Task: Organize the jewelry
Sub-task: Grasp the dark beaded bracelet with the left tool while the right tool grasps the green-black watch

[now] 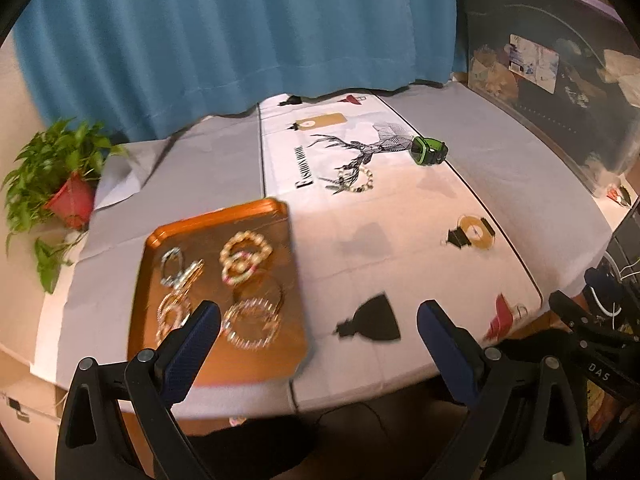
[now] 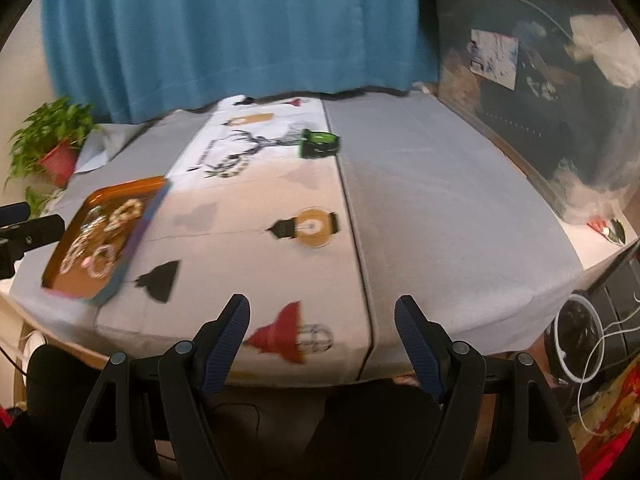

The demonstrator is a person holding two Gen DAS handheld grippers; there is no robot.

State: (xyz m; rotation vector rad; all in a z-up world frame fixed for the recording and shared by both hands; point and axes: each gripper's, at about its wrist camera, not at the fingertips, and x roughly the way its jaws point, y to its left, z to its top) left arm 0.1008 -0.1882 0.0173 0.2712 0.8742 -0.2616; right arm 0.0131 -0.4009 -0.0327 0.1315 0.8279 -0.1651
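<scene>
**Two pieces waited outside the tray**

The orange tray (image 1: 224,216) sat near the table's left front edge, already collecting several bracelets. A beaded bracelet (image 1: 358,182) and a green watch (image 1: 430,151) lay toward the far edge, probably next. The left gripper (image 1: 318,322) and right gripper (image 2: 322,320) were both spread wide and empty.

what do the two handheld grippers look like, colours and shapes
Both match: the left gripper and right gripper each have black plastic triangular arms with cut-outs and round grey pivot pins, ending in dark blue ribbed fingers. No sleeves or hands show.
</scene>
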